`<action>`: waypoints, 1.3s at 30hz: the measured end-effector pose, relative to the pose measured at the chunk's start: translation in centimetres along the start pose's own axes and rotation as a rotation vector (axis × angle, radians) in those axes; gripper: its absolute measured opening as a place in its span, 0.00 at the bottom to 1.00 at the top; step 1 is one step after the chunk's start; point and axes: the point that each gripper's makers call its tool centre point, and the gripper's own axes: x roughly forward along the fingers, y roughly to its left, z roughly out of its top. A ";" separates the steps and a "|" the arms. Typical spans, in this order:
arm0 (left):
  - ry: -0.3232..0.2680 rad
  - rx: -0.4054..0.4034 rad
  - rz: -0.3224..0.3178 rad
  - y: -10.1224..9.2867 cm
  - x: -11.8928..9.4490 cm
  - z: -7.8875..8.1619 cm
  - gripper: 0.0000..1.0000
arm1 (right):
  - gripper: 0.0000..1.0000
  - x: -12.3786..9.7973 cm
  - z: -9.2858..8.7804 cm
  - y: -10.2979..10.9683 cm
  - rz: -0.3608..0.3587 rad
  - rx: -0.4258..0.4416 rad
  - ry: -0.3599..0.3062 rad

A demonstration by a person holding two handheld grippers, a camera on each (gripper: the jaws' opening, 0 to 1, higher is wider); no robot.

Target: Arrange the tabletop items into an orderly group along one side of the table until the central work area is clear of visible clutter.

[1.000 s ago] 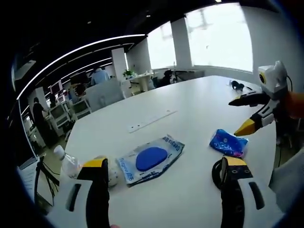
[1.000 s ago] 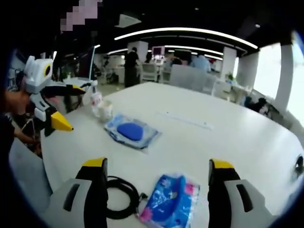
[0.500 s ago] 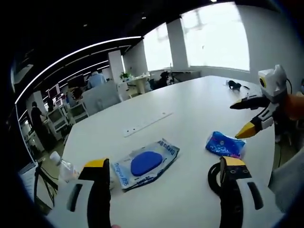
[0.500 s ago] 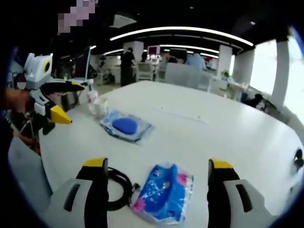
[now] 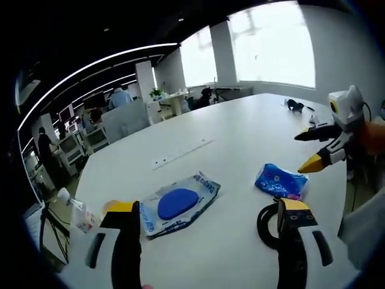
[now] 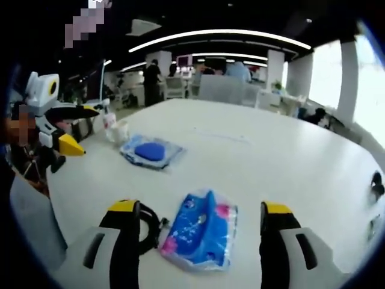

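Observation:
On the white table (image 5: 240, 132) lies a clear wipes pack with a blue oval (image 5: 177, 203), just beyond my left gripper (image 5: 207, 208), which is open and holds nothing. A blue patterned tissue packet (image 5: 278, 180) and a black cable coil (image 5: 264, 221) lie to its right. My right gripper (image 5: 302, 153) hangs open above the packet's far side. In the right gripper view the tissue packet (image 6: 198, 229) lies between the open jaws of my right gripper (image 6: 198, 209), the cable coil (image 6: 151, 227) is by the left jaw, and the wipes pack (image 6: 149, 152) is farther off. My left gripper (image 6: 89, 130) hovers open at the left.
A small plastic bottle (image 5: 72, 208) and a cup (image 6: 120, 131) stand near the table edge beside the wipes pack. A thin flat strip (image 5: 180, 153) lies mid-table, and a small black item (image 5: 295, 106) sits at the far end. Desks, chairs and people fill the office behind.
Both cameras have shifted a little; the tissue packet now sits more centred and closer between the right gripper's jaws. The items on the table have not moved, and both grippers stay open.

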 end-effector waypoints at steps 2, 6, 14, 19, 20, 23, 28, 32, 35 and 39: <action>0.009 0.002 -0.006 -0.3 0.0 -0.3 0.94 | 0.78 0.0 -0.7 -0.1 -0.002 0.003 0.015; 0.019 0.007 -0.011 -0.7 0.1 -0.6 0.93 | 0.76 -0.1 -2.1 -0.4 -0.012 0.008 0.036; 0.032 0.014 -0.018 -1.0 0.2 -1.1 0.92 | 0.70 0.1 -4.4 -0.7 -0.025 0.001 0.082; 0.041 0.019 -0.024 -1.2 0.4 -1.3 0.92 | 0.65 0.0 -5.0 -1.0 -0.049 0.012 0.101; 0.041 0.018 -0.026 -1.3 0.5 -1.4 0.92 | 0.63 0.1 -5.2 -1.2 -0.053 0.019 0.101; 0.046 0.019 -0.029 -1.4 0.7 -1.6 0.91 | 0.60 0.1 -5.8 -1.3 -0.061 0.030 0.122; 0.055 0.011 -0.035 -1.7 0.9 -2.1 0.91 | 0.51 0.4 -6.9 -1.5 -0.077 0.010 0.163; 0.065 0.006 -0.045 -2.0 1.2 -2.6 0.90 | 0.51 0.4 -7.6 -1.9 -0.089 0.002 0.183; 0.071 0.002 -0.052 -2.3 1.4 -2.9 0.90 | 0.51 0.1 -7.8 -2.1 -0.092 0.007 0.185; 0.073 -0.002 -0.061 -2.6 1.8 -3.1 0.89 | 0.51 -0.3 -8.0 -2.5 -0.103 0.002 0.192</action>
